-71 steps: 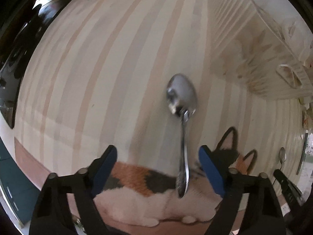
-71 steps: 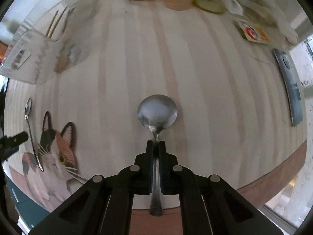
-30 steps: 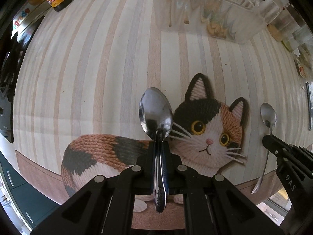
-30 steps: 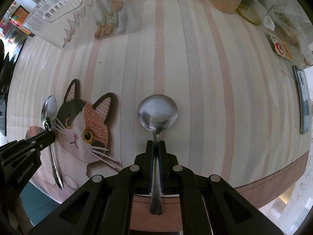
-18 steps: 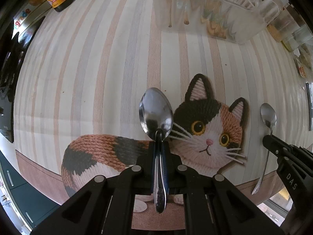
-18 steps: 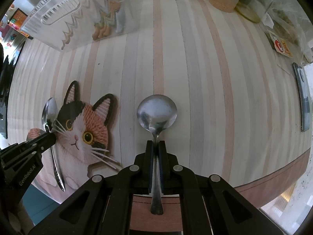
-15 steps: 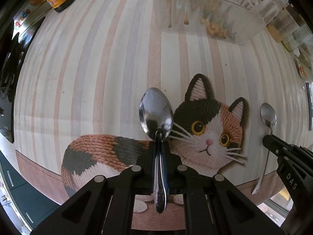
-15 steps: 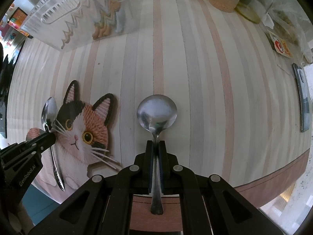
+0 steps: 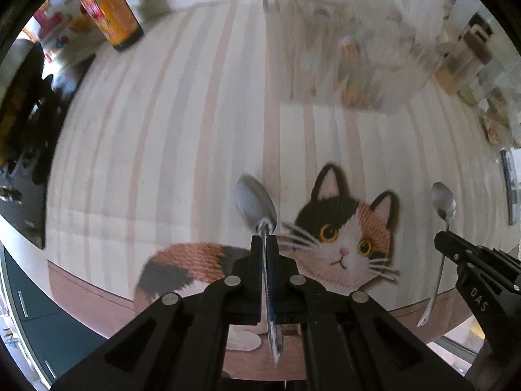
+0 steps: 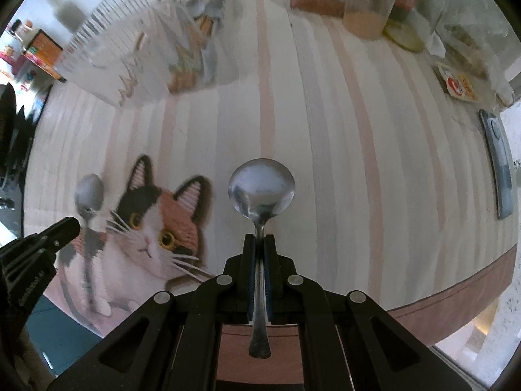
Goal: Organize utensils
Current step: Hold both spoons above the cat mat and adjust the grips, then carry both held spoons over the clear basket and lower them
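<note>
Tools [image 9: 264,244] [image 10: 259,242] pinch slim polished-metal spoons [image 9: 257,207] [image 10: 261,192] above striped mat [image 9: 182,150].

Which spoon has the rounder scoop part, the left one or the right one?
The spoon in the right hand-held gripper: the right spoon has a wide, nearly round bowl. The left spoon, clamped in the left hand-held gripper, has a narrower oval bowl.

Soft, even daylight is seen in both views; shadows are faint. Motion blur is worst toward 12 o'clock, where the clear container [image 9: 342,65] is smeared. Fisheye bending and black vignetting are seen at all edges. Glare is limited to the spoon bowl [image 10: 262,189].
</note>
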`<state>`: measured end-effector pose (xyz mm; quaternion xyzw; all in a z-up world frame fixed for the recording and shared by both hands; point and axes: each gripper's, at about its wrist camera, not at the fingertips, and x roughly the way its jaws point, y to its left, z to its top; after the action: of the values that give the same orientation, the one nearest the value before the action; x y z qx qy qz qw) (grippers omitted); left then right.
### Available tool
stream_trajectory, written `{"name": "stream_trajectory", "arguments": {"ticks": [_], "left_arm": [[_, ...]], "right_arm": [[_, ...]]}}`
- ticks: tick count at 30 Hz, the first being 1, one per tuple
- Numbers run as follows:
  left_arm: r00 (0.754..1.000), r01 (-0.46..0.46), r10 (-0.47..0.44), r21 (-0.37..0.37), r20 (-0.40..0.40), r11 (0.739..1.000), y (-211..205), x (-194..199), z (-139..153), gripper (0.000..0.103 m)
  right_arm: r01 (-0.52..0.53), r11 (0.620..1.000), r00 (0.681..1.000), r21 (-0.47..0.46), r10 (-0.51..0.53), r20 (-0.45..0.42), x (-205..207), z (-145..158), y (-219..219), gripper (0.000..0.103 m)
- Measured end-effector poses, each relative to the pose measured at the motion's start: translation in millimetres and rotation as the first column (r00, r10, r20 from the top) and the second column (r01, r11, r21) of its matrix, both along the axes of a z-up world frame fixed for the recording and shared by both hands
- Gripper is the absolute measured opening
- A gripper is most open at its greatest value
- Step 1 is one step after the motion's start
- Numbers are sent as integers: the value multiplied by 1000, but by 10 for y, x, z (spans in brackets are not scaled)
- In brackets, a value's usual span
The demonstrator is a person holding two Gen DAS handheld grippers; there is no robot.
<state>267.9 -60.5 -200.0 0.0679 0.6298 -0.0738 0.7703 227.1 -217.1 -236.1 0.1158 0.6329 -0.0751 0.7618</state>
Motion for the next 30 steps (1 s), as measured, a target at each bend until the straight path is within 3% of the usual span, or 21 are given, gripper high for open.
{"name": "stream_trajectory", "arguments": {"ticks": [6, 9, 13, 17, 18, 23, 26, 27, 29, 30], "left_arm": [[998, -5, 7, -34, 69, 999, 109, 106, 372, 0], [997, -34, 39, -86, 60, 996, 237, 168, 439, 0], [994, -108, 103, -173, -39, 979, 448, 243, 219, 5], [976, -165, 124, -239, -178, 957, 521, 210, -158, 28], [973, -176, 131, -242, -191, 954, 525, 194, -223, 28], [964, -189, 142, -201, -224, 961, 429, 145, -475, 28], [978, -156, 132, -146, -162, 977, 308, 151, -451, 27], [981, -147, 127, -126, -149, 981, 273, 158, -448, 24], [988, -110, 102, -69, -120, 991, 191, 179, -446, 4], [989, -103, 95, -66, -118, 992, 177, 186, -444, 4]], "right_arm": [[0, 1000, 998, 23, -2, 63, 6, 283, -22, 5], [0, 1000, 997, 28, -2, 80, 12, 384, -46, 5], [13, 1000, 998, 29, -15, 67, 54, 370, -89, 5], [30, 999, 999, 35, -32, 34, 79, 216, -132, 5], [32, 999, 999, 34, -33, 27, 66, 186, -140, 5], [41, 999, 999, 21, -41, 1, 34, 75, -184, 5], [48, 999, 999, 16, -47, -8, 28, 33, -209, 5], [49, 999, 999, 13, -49, -11, 22, 15, -220, 5], [50, 999, 999, 12, -49, -15, 23, -4, -226, 5], [50, 999, 999, 12, -49, -16, 25, -12, -231, 5]]}}
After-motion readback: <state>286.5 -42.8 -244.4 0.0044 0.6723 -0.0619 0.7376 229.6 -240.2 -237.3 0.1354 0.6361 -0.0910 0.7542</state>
